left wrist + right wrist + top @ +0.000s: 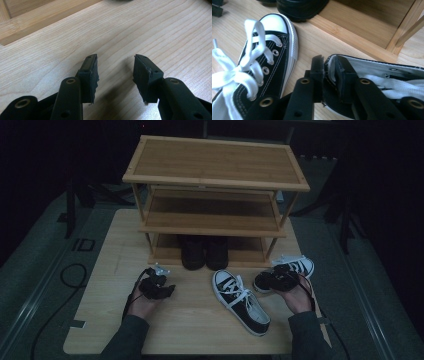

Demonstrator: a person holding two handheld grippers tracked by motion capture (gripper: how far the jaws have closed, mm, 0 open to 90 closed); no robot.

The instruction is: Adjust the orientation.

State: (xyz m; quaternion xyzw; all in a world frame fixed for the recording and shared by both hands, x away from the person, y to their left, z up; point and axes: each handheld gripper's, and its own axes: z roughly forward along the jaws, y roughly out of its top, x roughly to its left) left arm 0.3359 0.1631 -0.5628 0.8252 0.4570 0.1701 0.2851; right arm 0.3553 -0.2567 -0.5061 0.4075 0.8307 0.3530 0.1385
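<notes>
Tongs in the right hand (329, 75) pinch the heel collar of a black canvas sneaker (285, 275): one black pad sits outside the heel, the other inside against the white lining, and the canvas is squeezed between them. No earlier moment is on hand to compare. That sneaker lies on the bench (100, 320) at the right, just in front of the rack's right leg, its white toe cap pointing away to the far right.

Left tongs (115, 72) hover low over bare wood at the left of the bench, jaws standing well apart with nothing between them.

Black canvas, white laces, a white rubber toe cap and sole band, white stitching and metal eyelets make up the held shoe. No brand mark or lettering can be read on it. Its mate, a second sneaker (241, 301), lies at the near centre of the bench, toe toward the rack, laces loose, apart from the held one.

Behind them stands a three-tier bamboo shoe rack (215, 165). A pair of black shoes (204, 252) sits on its lowest shelf. On the floor to the left, white marks read roughly "ID".
</notes>
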